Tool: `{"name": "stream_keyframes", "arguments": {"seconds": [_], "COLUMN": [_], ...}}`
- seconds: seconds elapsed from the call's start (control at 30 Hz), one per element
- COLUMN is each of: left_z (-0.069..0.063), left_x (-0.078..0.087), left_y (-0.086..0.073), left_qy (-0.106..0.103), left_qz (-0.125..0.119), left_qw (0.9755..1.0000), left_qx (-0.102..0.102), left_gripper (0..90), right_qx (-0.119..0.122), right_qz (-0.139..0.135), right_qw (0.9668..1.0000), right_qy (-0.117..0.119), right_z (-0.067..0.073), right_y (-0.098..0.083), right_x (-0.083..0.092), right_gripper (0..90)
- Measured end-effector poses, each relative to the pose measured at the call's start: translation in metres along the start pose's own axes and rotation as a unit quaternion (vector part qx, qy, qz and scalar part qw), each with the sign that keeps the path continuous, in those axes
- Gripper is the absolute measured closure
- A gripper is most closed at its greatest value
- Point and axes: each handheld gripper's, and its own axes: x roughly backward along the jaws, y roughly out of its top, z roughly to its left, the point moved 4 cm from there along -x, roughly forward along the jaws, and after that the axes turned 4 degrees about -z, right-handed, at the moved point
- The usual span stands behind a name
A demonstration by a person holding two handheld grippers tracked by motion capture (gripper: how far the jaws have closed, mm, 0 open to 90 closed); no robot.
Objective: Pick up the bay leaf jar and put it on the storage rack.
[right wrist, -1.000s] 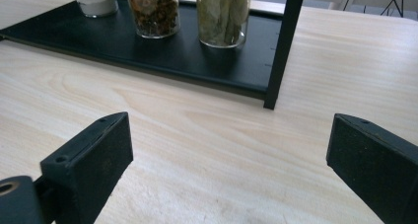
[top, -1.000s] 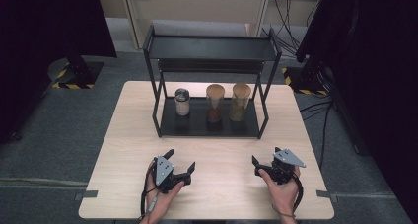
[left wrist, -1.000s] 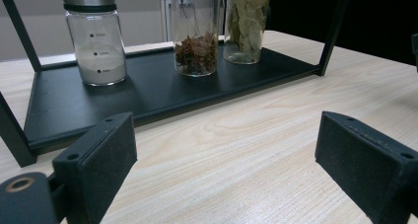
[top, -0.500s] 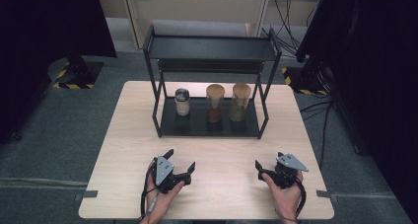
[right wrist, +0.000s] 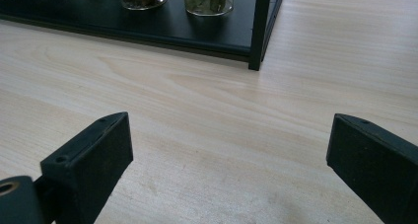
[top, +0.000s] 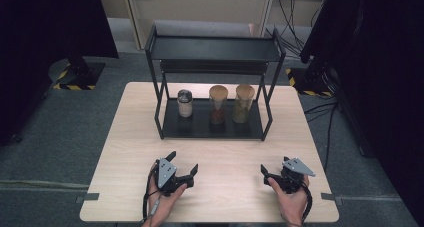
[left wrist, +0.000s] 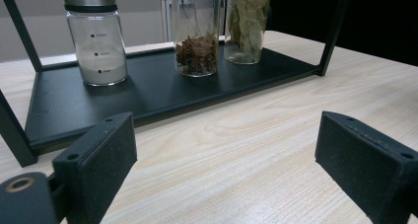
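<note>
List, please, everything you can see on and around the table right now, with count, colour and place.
Table: one, light wood, centre of the high view.
Rack: one, black metal, two shelves, at the far middle of the table.
Jar of white powder: one, clear with a silver lid, left on the lower shelf.
Jar of brown spice: one, clear, middle of the lower shelf.
Jar of green leaves: one, clear, right on the lower shelf.
Cables: several, black, on the floor behind the table at the right.
Left gripper: one, black, jaws apart, near edge of the table, held in a hand.
Right gripper: one, black, jaws apart, near edge at the right, held in a hand.
</note>
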Motion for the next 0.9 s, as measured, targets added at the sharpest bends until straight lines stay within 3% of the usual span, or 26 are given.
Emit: {"name": "stream_keyframes", "arguments": {"seconds": [0.9], "left_z": [0.000], "left_x": [0.000], "left_y": [0.000], "left_qy": [0.001], "left_qz": [-0.001], "left_qw": [1.0000], "left_qx": [-0.001], "left_gripper": [7.9], "right_qx": [-0.001], "right_qz": [-0.012], "right_qw": [0.9999], "right_qy": [0.002], "right_z": [-0.003], "right_y": [-0.005], "right_x": [0.016], "right_gripper": [3.9]}}
